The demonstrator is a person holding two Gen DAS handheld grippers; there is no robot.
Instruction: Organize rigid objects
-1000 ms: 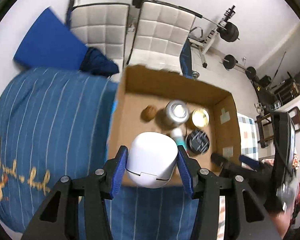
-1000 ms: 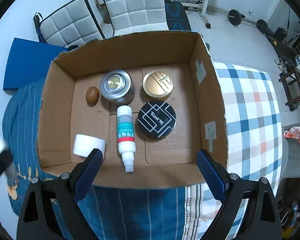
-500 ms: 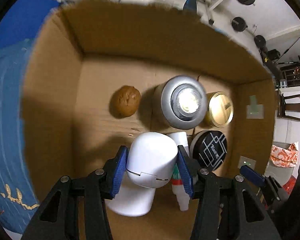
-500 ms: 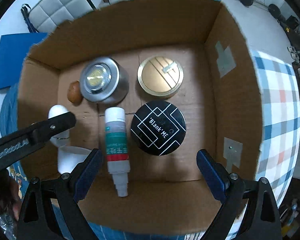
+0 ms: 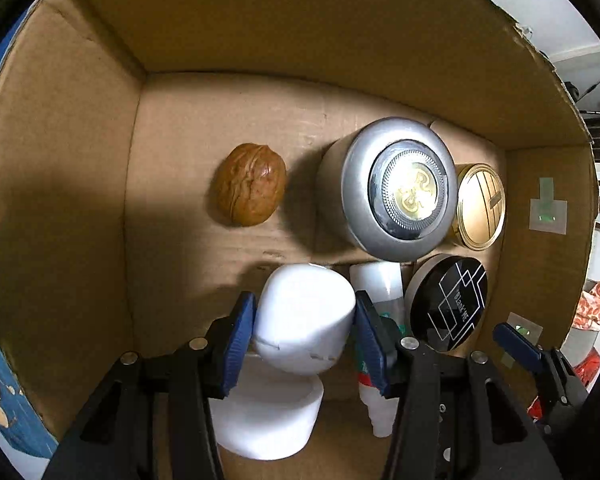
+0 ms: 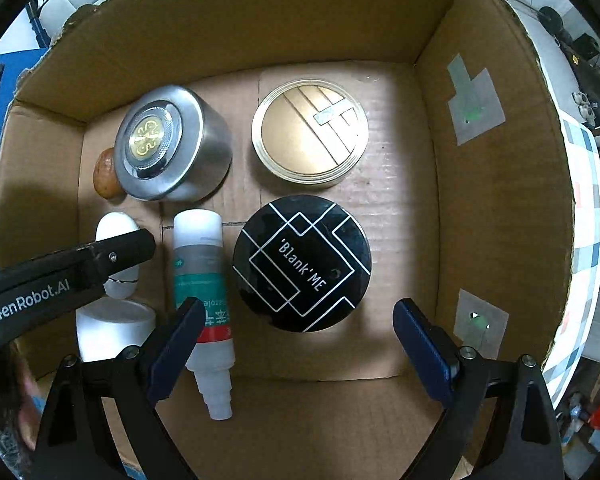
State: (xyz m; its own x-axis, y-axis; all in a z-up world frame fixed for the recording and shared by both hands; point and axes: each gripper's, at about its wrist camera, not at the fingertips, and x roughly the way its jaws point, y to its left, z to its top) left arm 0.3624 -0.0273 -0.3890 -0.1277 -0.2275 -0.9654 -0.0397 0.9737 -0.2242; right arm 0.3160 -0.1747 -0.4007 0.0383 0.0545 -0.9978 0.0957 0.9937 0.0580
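Observation:
My left gripper (image 5: 305, 330) is shut on a white rounded case (image 5: 305, 316), held low inside the cardboard box (image 5: 60, 128) above a white roll (image 5: 268, 424); the case also shows in the right wrist view (image 6: 116, 228). My right gripper (image 6: 296, 344) is open and empty, hovering over the black "Blank'ME" tin (image 6: 302, 262). On the box floor lie a walnut (image 5: 250, 184), a silver push light (image 5: 396, 188), a gold tin (image 6: 310, 134) and a white bottle with a green label (image 6: 202, 288).
The box walls (image 6: 480, 200) surround both grippers. A blue striped bedcover (image 5: 0, 380) lies outside the box on the left, a checked cloth (image 6: 584, 264) on the right. Bare box floor lies left of the walnut.
My left gripper has carried the white case from above the box rim down inside, close to the floor. My right gripper has also moved down toward the black tin.

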